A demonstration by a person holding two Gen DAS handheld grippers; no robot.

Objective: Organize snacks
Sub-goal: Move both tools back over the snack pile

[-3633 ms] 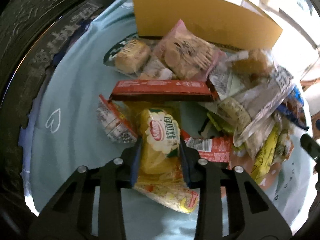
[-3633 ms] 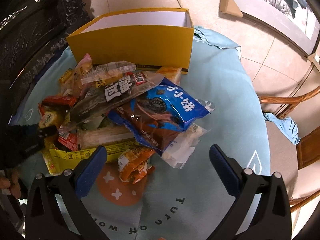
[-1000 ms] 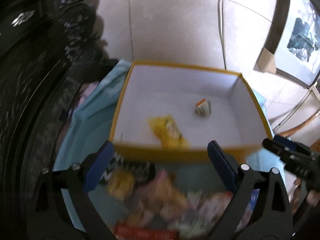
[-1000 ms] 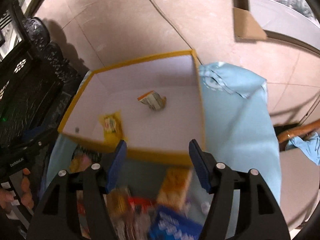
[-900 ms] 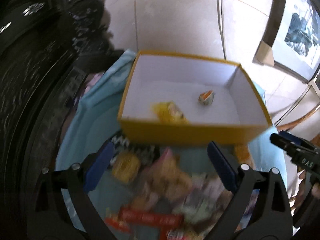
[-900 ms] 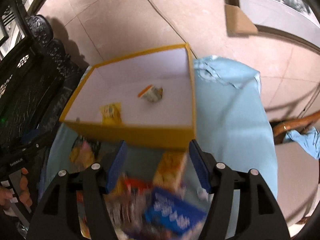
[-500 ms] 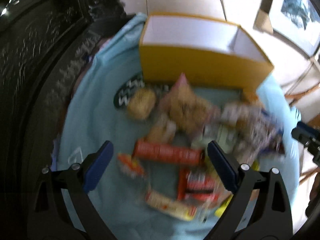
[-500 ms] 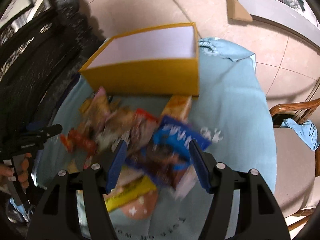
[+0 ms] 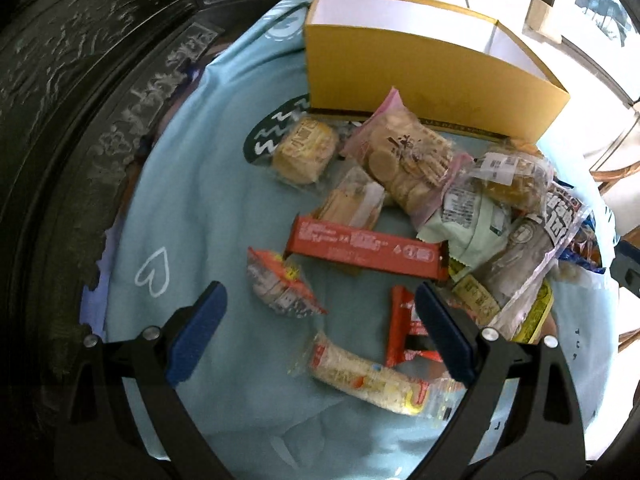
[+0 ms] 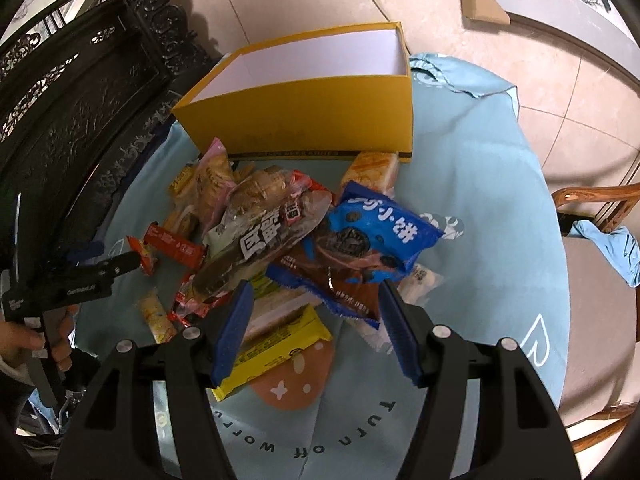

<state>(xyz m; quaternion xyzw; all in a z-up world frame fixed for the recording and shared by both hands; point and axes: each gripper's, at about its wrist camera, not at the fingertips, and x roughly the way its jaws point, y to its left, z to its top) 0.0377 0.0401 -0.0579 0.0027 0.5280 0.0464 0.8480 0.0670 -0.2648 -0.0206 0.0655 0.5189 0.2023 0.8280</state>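
Observation:
A yellow box (image 9: 420, 68) with a white inside stands at the far side of a round table under a light blue cloth (image 9: 192, 208); it also shows in the right wrist view (image 10: 304, 116). A heap of wrapped snacks lies in front of it: a long red bar (image 9: 364, 248), a pink cookie bag (image 9: 404, 160), a small red-trimmed packet (image 9: 280, 288), a pale wafer pack (image 9: 368, 376). My left gripper (image 9: 320, 320) is open and empty above the near snacks. My right gripper (image 10: 316, 320) is open and empty over a blue cookie bag (image 10: 380, 232) and a yellow bar (image 10: 276, 344).
Dark carved wooden furniture (image 9: 80, 80) curves along the left of the table. A wooden chair (image 10: 592, 280) with a blue cloth on its seat stands at the right. The floor is beige tile (image 10: 300, 0). The left gripper's handle and a hand show at the left of the right wrist view (image 10: 60, 284).
Both grippers have pulled back from above the box and come down toward the snack heap. The yellow pack the left gripper held earlier now lies in the box. The right jaws are narrower.

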